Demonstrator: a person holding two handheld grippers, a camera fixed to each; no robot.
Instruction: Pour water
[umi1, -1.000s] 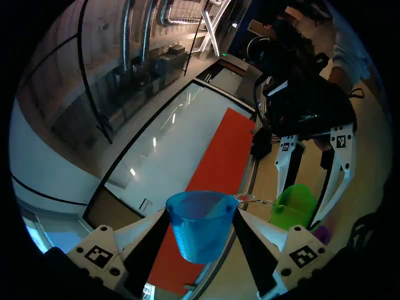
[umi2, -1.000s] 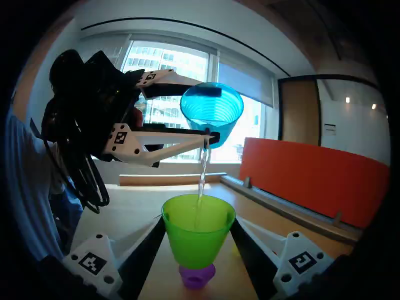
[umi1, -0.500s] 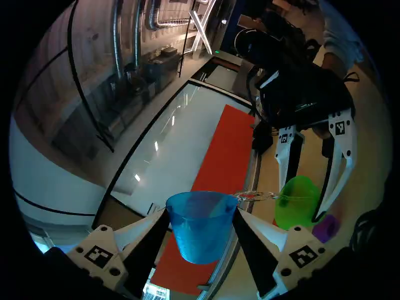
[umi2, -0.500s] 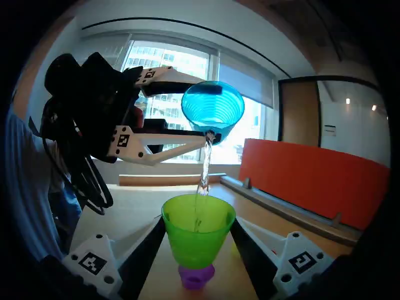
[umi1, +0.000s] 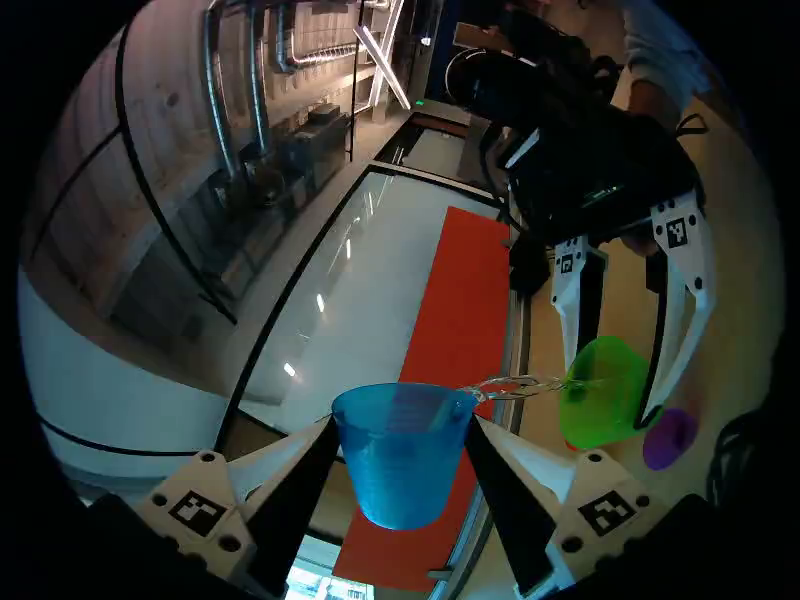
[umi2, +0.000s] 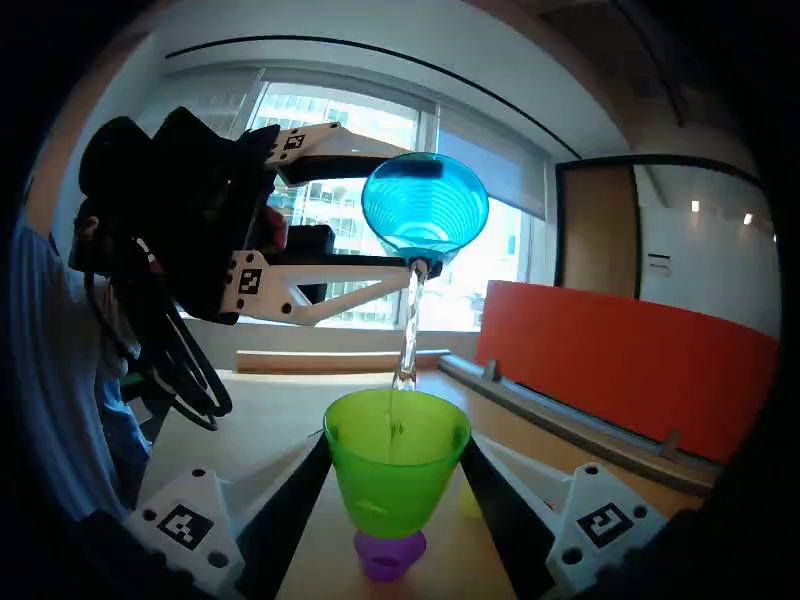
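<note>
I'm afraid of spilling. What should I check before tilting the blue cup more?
1. Grip of left tongs on blue cup: ok, both fingers press its sides.
2. Grip of right tongs on green cup: ok, held on both sides.
3. The water stream lands inside the green cup: ok.
4. The green cup is upright: ok.
5. Room left in the green cup: cannot tell.

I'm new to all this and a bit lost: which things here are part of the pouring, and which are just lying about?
In the job: blue cup, tilted in the left gripper; water stream; green cup, catching it in the right gripper.
Lying about: purple cup on the table; orange panel.
</note>
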